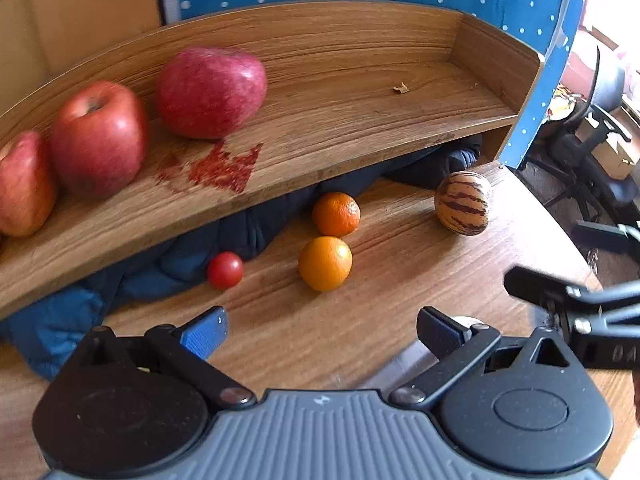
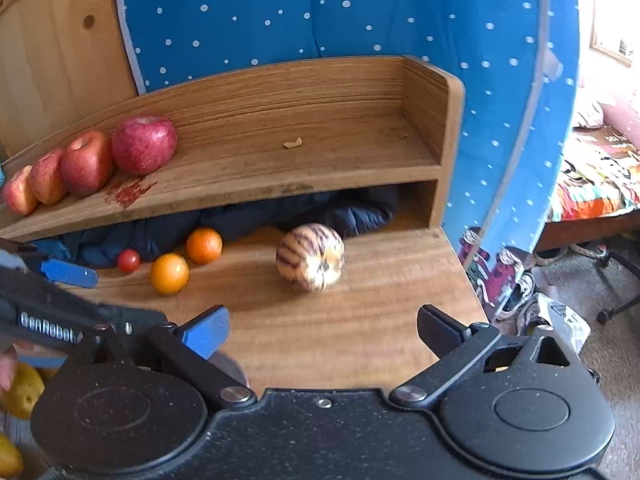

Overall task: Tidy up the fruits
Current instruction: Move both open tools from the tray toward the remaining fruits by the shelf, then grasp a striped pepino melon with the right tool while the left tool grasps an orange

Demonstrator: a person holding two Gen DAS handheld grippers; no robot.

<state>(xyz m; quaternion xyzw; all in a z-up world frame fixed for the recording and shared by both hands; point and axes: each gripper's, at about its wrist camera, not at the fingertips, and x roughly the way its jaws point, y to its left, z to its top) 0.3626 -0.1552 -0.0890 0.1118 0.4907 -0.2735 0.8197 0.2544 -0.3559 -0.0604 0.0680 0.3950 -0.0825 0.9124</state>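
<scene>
Several red apples (image 1: pixel 98 136) (image 2: pixel 86 162) stand in a row at the left of the wooden shelf (image 1: pixel 340 112) (image 2: pixel 320 152). On the desk below lie two oranges (image 1: pixel 325 263) (image 2: pixel 169 273), a small red tomato (image 1: pixel 225 270) (image 2: pixel 128 260) and a striped pepino melon (image 1: pixel 463 203) (image 2: pixel 310 257). My left gripper (image 1: pixel 322 332) is open over the desk, just in front of the nearer orange. My right gripper (image 2: pixel 324 330) is open too, in front of the melon. Neither holds anything.
A dark blue jacket (image 1: pixel 180 256) (image 2: pixel 240 224) is stuffed under the shelf behind the fruit. A blue dotted panel (image 2: pixel 320 12) stands behind. The desk edge (image 2: pixel 468 280) drops off at right to a cluttered floor. Yellow fruits (image 2: pixel 22 390) lie at the lower left.
</scene>
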